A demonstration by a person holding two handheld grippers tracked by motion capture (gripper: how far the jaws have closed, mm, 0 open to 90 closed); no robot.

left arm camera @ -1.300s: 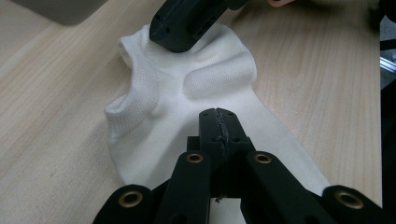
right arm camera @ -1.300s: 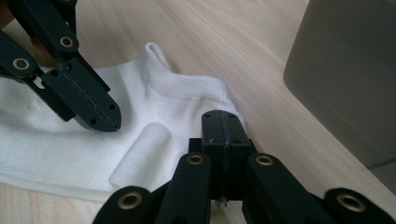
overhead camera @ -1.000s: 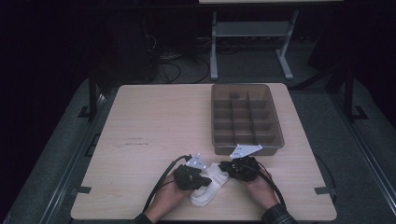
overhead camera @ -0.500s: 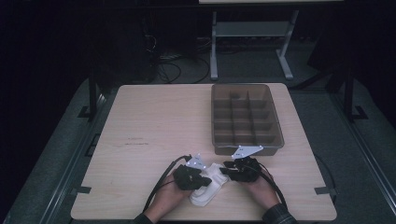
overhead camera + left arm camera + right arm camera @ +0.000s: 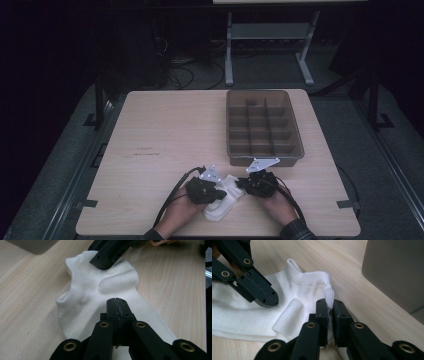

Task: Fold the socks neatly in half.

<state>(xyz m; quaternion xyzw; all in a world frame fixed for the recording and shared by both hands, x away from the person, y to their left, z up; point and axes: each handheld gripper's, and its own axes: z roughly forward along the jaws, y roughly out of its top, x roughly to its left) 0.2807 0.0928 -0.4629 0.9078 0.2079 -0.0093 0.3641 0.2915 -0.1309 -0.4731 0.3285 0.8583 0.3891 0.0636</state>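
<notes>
A white sock (image 5: 222, 199) is lying on the table (image 5: 165, 130) near its front edge, just in front of the grey divided tray (image 5: 262, 127); the left gripper (image 5: 116, 305) is pinching the sock's middle, jaws pressed together; the right gripper (image 5: 329, 308) is clamping the sock's cuff edge between its jaws.

The right gripper (image 5: 246, 183) has edged slightly left along the white sock (image 5: 223, 200).

One white sock (image 5: 222, 200), one divided grey tray (image 5: 263, 127), and two grippers are shown: left gripper (image 5: 216, 191), right gripper (image 5: 244, 183).
</notes>
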